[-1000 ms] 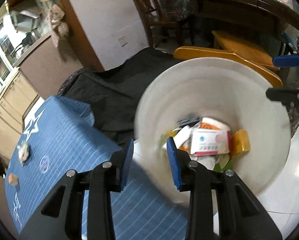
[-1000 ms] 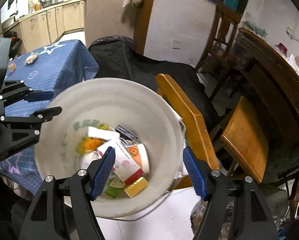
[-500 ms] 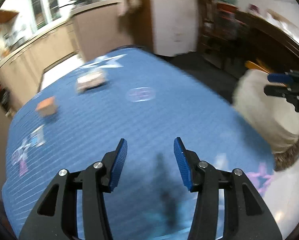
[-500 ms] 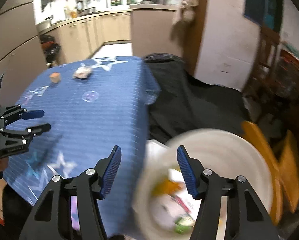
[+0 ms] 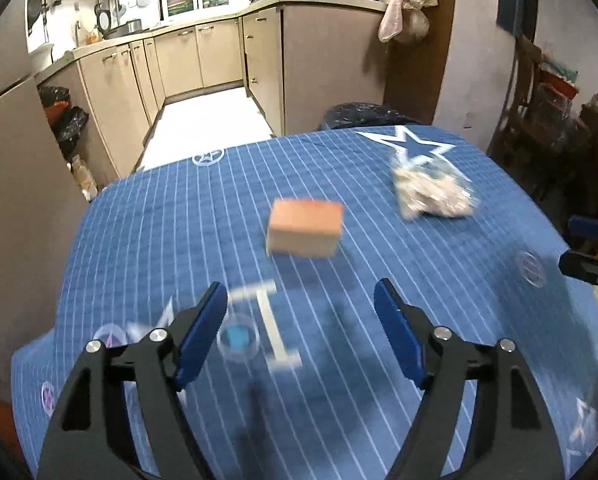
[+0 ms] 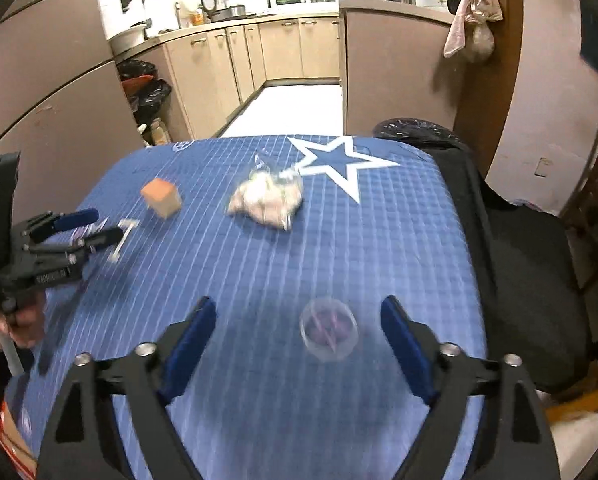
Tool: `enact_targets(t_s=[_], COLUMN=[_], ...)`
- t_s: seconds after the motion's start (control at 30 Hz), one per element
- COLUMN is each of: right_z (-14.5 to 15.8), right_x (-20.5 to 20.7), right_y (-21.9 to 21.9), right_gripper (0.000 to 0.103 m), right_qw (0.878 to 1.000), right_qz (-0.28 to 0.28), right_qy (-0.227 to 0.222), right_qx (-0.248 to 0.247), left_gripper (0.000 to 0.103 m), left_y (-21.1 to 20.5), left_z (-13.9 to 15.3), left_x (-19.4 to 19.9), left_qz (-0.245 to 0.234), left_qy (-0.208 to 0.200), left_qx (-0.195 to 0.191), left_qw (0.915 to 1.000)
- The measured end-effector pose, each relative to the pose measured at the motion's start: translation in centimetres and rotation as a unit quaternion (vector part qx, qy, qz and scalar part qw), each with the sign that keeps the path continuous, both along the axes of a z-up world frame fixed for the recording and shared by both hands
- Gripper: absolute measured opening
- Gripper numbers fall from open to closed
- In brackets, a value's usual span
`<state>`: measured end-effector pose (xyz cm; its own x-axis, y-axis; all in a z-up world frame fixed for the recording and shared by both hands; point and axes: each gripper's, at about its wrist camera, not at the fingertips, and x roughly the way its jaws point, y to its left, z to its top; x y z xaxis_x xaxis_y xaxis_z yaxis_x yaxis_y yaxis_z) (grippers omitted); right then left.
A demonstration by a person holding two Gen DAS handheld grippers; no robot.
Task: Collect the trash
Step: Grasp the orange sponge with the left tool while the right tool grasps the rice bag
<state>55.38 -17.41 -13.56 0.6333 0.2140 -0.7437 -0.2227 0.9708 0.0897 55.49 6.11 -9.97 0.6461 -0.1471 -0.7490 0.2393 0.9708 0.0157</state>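
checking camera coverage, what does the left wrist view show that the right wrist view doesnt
Only the left wrist view: a small round clear lid with a blue centre, beside its opening, empty left gripper.

Only the right wrist view: a clear plastic cup between the opening right gripper jaws, untouched; a hand.

Both: orange box, crumpled plastic bag, blue star tablecloth.

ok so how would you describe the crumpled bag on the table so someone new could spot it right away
Find the table with the blue cloth crossed by thin white lines. At its far end is a big white-edged star; the crumpled bag lies right beside it, pale and lumpy in clear plastic. Its neighbours are unlike it: an orange box with hard edges and a flat white strip.
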Motion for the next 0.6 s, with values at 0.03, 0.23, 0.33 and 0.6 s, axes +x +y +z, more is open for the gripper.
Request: enact_targets(t_s=[0.03,0.23,0.33,0.6], right_z=[-0.2,-1.8,-2.8,-4.7], right_x=[1.3,6.7,8.7,11.5], right_y=[0.6,2.9,3.9,5.0], right_gripper=[0.093,0.098,0.097,0.05], right_qw=[1.0,1.0,0.999,0.998], right_qz=[0.003,0.004,0.004,0.008], right_qy=[0.003,0.014,0.022,0.033], right_qx=[0.006,-0.011,-0.024,-0.05], left_gripper=[0.076,0.076,0.068,0.047], left_y=[-0.3,-1.0,-0.6,-1.7], left_z=[-0.4,-2.4,-2.5,-2.4], left_x=[0.8,4.6,5.4,6.3], left_qz=[-0.002,0.005,0.009,-0.02], left_qy=[0.003,0.022,0.031,0.022], left_qx=[0.0,0.025,0.012,0.025], left_qw=[1.0,0.9994,0.9994,0.9992])
